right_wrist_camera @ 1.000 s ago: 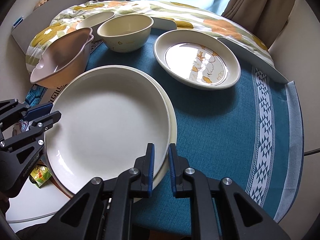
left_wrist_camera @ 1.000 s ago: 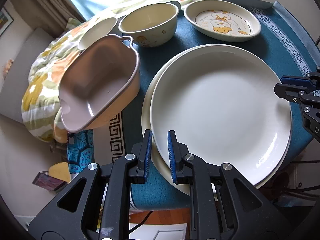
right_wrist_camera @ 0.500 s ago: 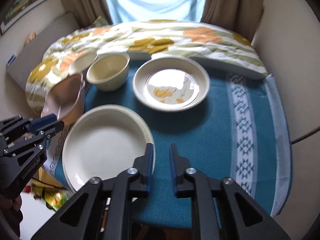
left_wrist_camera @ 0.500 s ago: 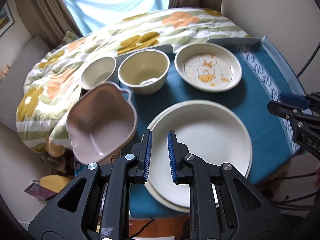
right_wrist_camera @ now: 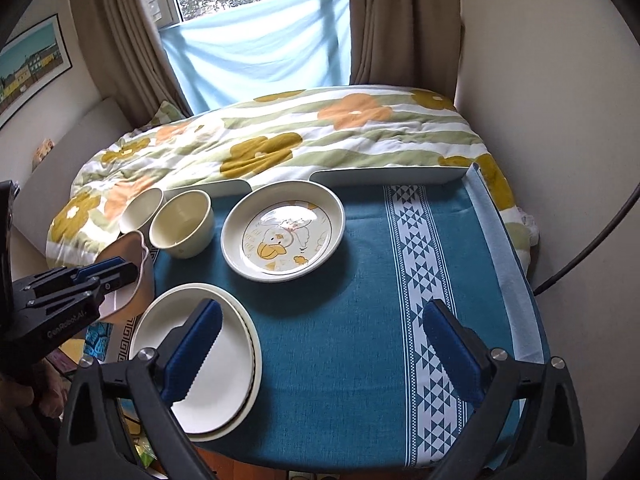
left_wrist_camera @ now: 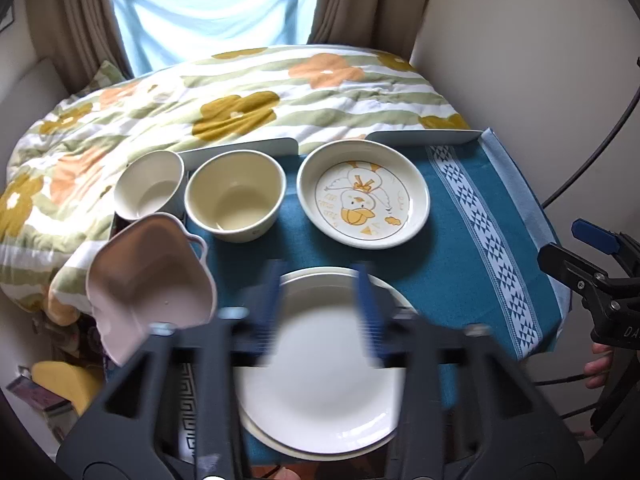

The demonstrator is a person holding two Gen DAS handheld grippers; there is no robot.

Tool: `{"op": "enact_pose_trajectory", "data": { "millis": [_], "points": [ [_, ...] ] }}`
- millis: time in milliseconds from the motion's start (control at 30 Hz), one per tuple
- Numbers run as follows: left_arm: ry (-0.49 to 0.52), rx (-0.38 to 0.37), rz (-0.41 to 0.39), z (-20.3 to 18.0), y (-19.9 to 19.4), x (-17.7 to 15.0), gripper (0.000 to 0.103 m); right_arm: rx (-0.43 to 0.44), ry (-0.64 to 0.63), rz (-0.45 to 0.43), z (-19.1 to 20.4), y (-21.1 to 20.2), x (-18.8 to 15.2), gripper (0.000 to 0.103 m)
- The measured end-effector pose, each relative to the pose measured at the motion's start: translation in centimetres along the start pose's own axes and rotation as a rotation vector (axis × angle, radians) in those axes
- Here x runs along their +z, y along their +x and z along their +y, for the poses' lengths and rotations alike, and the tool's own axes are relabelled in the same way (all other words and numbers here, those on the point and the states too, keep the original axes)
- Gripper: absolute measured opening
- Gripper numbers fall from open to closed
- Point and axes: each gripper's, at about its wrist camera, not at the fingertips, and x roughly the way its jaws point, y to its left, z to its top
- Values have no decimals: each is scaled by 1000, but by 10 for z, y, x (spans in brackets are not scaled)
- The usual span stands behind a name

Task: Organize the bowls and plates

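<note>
Up above the near edge of the table [right_wrist_camera: 352, 336] we hold both grippers clear of the dishes, each pointing forward and down over the teal cloth. Our right gripper [right_wrist_camera: 324, 352] has its blue pads spread wide, one over the stacked white plates [right_wrist_camera: 208, 376] and the other over the patterned white stripe of the cloth, with nothing between them. Our left gripper [left_wrist_camera: 318, 312] is smeared by motion blur in its own view; its pads seem parted, with a gap showing the white plates [left_wrist_camera: 320, 380] beneath, and they grip nothing. From the right wrist view we see it side-on at the left edge, level with the pink bowl [right_wrist_camera: 132, 276].

The two white plates lie nested one on the other at the near left corner of the table. Behind them sits the duck plate [right_wrist_camera: 280, 232], well apart. To its left stand the cream bowl [right_wrist_camera: 182, 224] and, just beside it, the small white bowl [right_wrist_camera: 142, 208]. The pink bowl [left_wrist_camera: 150, 280] sits tilted at the table's left edge, near the plate stack. A floral quilt [right_wrist_camera: 280, 136] lies beyond the table.
</note>
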Motion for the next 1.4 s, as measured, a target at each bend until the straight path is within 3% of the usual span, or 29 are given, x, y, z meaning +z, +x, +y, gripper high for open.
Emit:
{"op": "enact_pose_trajectory", "data": {
  "millis": [33,67,400,500,633,733,833,900,967,1033,1167,1233,1300,1400],
  "points": [
    [-6,-6,-12,1,-1,0,99,1,1,-3,-1,0,0,100],
    [-13,-14,-39,2,-6,-1,103,3,2,-5,-1,0,0,100],
    [-51,-92,-3,10,-4,7,103,4,-44,-8,-1,-1,15,100],
    [-82,-110,-8,8,-2,17,102,14,-81,30,-6,6,31,100],
    [-143,-141,-23,6,5,30,103,41,-124,17,-20,18,60,100],
    [-197,-142,-5,3,24,40,102,131,-135,79,-35,49,87,100],
    [-277,-131,32,2,52,46,96,195,-168,152,-48,89,106,100],
    [-342,-130,66,2,77,48,85,242,-195,196,-52,114,112,99],
    [-402,-127,96,6,103,48,73,289,-214,244,-56,140,116,89],
    [-460,-119,134,11,127,46,59,334,-233,311,-58,170,117,62],
    [-519,-76,183,16,163,41,48,389,-280,401,-54,217,113,49],
    [-528,-49,195,17,173,40,45,417,-296,426,-51,232,111,37],
    [-543,-33,216,18,180,39,36,436,-307,443,-49,242,109,34],
    [-556,-14,225,20,186,36,34,453,-334,443,-46,249,109,34]
  ]
}}
